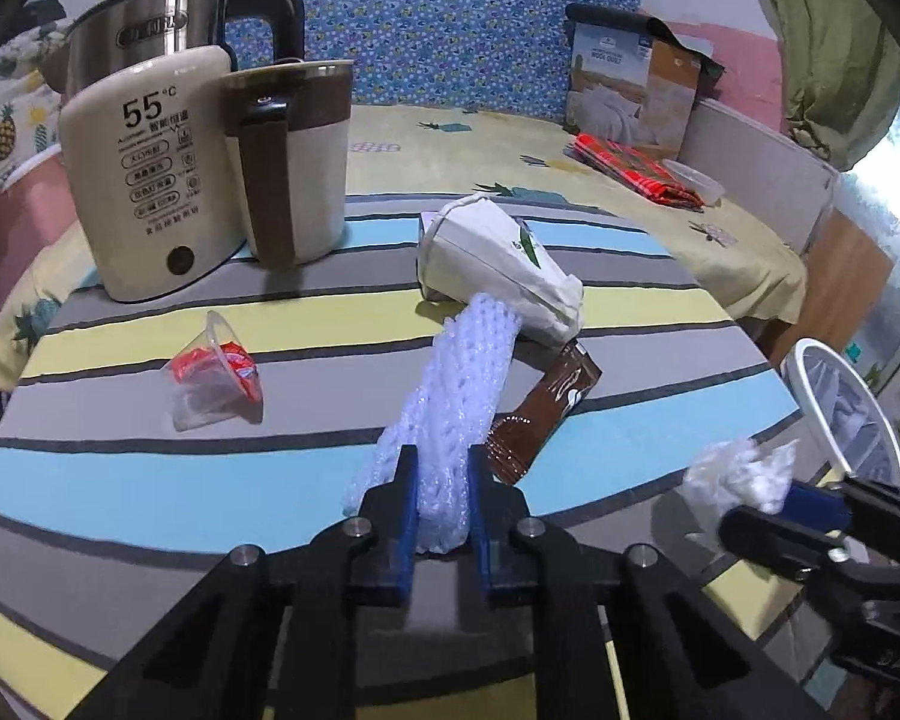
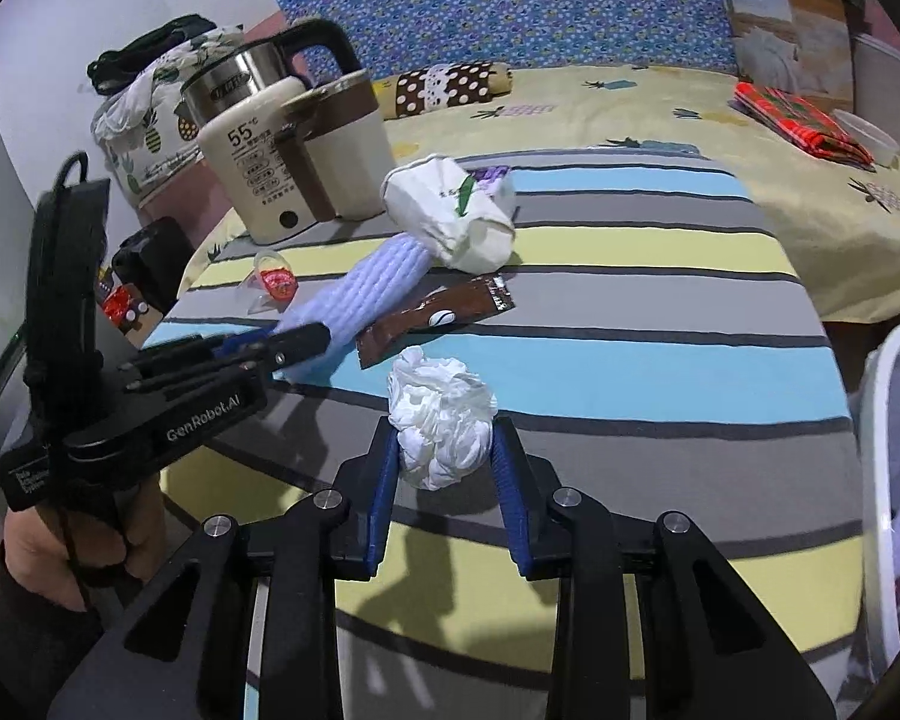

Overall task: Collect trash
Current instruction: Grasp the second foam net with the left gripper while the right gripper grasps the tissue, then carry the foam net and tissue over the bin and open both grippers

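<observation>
My left gripper [image 1: 444, 459] is shut on the near end of a long white foam net sleeve [image 1: 456, 372], which stretches away across the striped tablecloth [image 1: 150, 480]. In the right wrist view the same left gripper [image 2: 306, 342] pinches that sleeve [image 2: 378, 288] from the left. My right gripper [image 2: 445, 429] is shut on a crumpled white tissue [image 2: 444, 414], which sits between its blue pads; the left wrist view shows that tissue [image 1: 732, 471] at the lower right. A brown sachet [image 1: 546, 408] and a clear plastic cup with a red lid [image 1: 216, 372] lie loose on the cloth.
A white soft pack [image 1: 504, 264] lies at the sleeve's far end. A steel kettle on a beige base [image 1: 144, 180] and a beige-brown jug [image 1: 294, 162] stand at the back left. A white bin with a liner [image 2: 894, 450] stands off the table's right edge. A bed lies behind.
</observation>
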`<state>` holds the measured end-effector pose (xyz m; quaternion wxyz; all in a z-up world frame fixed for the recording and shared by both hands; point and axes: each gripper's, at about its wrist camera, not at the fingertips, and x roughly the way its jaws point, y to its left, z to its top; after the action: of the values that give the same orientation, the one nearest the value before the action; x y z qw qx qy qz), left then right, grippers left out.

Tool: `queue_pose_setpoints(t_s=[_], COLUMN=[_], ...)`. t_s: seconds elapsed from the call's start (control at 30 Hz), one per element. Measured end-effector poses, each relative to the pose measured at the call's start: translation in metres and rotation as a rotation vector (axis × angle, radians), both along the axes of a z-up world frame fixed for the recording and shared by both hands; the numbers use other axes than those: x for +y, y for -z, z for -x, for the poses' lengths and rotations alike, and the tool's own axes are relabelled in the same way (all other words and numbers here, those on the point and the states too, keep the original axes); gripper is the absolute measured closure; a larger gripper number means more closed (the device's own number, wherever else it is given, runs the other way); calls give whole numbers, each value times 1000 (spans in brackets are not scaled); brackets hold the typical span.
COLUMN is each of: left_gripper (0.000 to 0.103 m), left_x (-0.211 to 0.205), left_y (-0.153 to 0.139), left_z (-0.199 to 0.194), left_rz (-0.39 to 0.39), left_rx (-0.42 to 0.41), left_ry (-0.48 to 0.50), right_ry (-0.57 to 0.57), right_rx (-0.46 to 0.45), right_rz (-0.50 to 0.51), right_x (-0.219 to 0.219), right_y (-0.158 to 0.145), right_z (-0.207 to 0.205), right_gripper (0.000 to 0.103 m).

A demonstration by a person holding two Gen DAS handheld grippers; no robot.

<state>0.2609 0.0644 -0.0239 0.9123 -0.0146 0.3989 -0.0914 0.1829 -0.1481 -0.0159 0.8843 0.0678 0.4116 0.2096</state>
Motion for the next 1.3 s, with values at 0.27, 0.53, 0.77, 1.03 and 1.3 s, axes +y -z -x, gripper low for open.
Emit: queue_pose_setpoints(t_s=[0.27, 0.53, 0.77, 1.03, 1.3], left_gripper=[90, 90, 90, 90, 90], left_x=[-16, -39, -72, -136, -224], left_y=[-28, -57, -64, -59, -51], left_z=[26, 48, 53, 54, 51], left_rz=[2, 37, 76, 128, 182], left_rx=[-86, -164, -170, -140, -92], left_ry=[-21, -6, 56, 212, 388], right_ry=[25, 78, 112, 251, 404], right_rx=[-41, -87, -141, -173, -127], right_rz=[-23, -48, -33, -22, 34], right_x=[-17, -46, -69, -118, -175], right_y=[-12, -23, -32, -34, -25], right_z=[10, 14, 18, 24, 35], right_gripper=[70, 70, 70, 70, 70])
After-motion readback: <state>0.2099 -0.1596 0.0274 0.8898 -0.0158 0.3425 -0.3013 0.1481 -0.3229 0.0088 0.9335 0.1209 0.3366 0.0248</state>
